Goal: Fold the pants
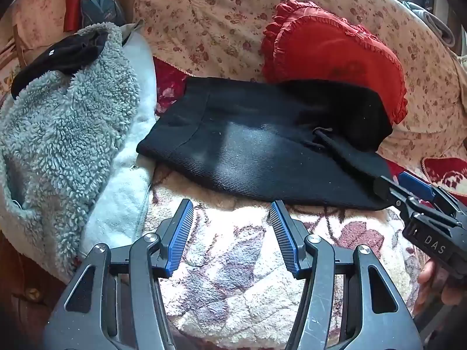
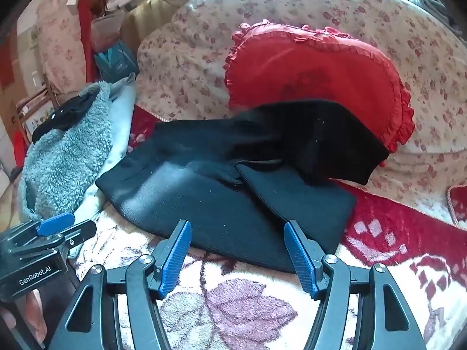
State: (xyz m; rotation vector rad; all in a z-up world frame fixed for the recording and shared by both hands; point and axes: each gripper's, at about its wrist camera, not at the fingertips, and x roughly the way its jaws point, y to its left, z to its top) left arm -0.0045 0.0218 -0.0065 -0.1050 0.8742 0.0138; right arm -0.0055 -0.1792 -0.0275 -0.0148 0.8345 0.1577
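Note:
The black pants [image 1: 262,143] lie folded in a rough bundle on the floral blanket [image 1: 233,262], their far end resting against a red heart-shaped cushion [image 1: 332,49]. They also show in the right wrist view [image 2: 233,192], with one folded flap on top at the right. My left gripper [image 1: 232,213] is open and empty, just short of the pants' near edge. My right gripper [image 2: 238,233] is open and empty, its tips over the pants' near edge. It appears in the left wrist view [image 1: 400,183] at the pants' right corner.
A grey fleece garment [image 1: 64,134] with a black item [image 1: 64,52] on top lies to the left. A floral quilt [image 1: 221,20] is heaped behind the cushion. A red patterned cover [image 2: 394,233] lies at the right. The left gripper shows at the left [image 2: 64,227].

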